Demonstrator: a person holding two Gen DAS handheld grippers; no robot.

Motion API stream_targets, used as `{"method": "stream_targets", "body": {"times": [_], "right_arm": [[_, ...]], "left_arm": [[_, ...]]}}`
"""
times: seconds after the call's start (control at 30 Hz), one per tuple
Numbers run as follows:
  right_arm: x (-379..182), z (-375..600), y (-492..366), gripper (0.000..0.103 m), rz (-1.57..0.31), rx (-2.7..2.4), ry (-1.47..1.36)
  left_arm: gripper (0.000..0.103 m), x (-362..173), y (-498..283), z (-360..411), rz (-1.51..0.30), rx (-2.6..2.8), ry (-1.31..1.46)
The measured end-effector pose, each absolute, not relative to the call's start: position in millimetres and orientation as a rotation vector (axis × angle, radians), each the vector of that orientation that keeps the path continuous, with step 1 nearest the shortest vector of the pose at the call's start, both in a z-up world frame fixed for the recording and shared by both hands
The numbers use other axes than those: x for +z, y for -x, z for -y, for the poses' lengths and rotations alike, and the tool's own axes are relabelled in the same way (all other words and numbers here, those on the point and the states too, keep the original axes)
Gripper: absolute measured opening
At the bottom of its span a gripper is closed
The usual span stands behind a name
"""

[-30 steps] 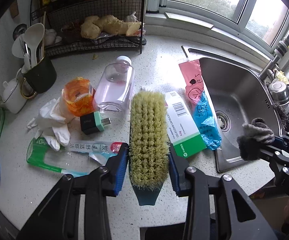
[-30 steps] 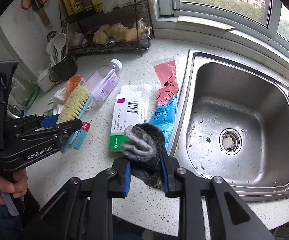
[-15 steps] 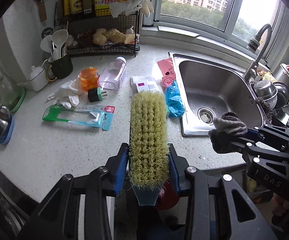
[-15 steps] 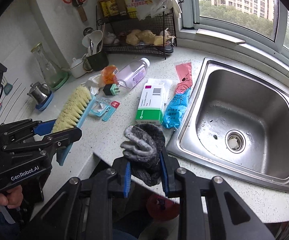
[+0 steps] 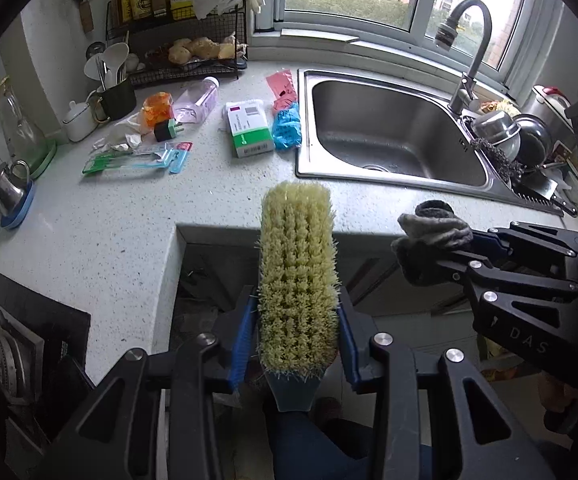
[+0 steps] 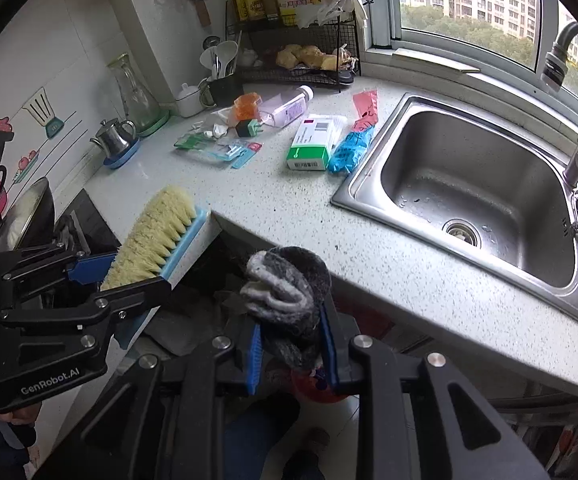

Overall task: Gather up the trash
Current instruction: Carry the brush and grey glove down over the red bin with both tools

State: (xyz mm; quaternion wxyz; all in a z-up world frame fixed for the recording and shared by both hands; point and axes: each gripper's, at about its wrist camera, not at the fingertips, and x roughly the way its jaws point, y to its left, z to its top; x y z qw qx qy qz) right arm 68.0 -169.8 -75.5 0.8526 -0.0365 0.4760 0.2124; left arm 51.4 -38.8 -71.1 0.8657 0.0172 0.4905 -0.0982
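Kitchen bench edge: left gripper fingers clamp scrub brush, right gripper fingers pinch grey sock, both off-bench, likely bin-bound.

Both tools are matte black plastic frames of angular linked bars with triangular cut-outs, joined by round silver screws. The left tool carries blue pads inside its fingers, and its side reads "GenRobot.AI" in white. The right tool has the same blue pads and pale letters "DAS" on its body. Dark blue trousers show below the tools.
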Motion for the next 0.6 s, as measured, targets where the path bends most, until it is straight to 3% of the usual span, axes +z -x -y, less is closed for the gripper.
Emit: {"method": "stream_targets", "body": {"times": [0.3,0.6], "right_arm": [[-110,172,-49,0.022,-1.099,0.428,0.036],[-173,168,-59,0.023,-1.158,0.431,0.048]], "left_arm": [[0.035,-109,-32,54,-1.131,-0.272,-0.027],[0.035,-189,-56,61,-1.249,-0.318,-0.036]]}}
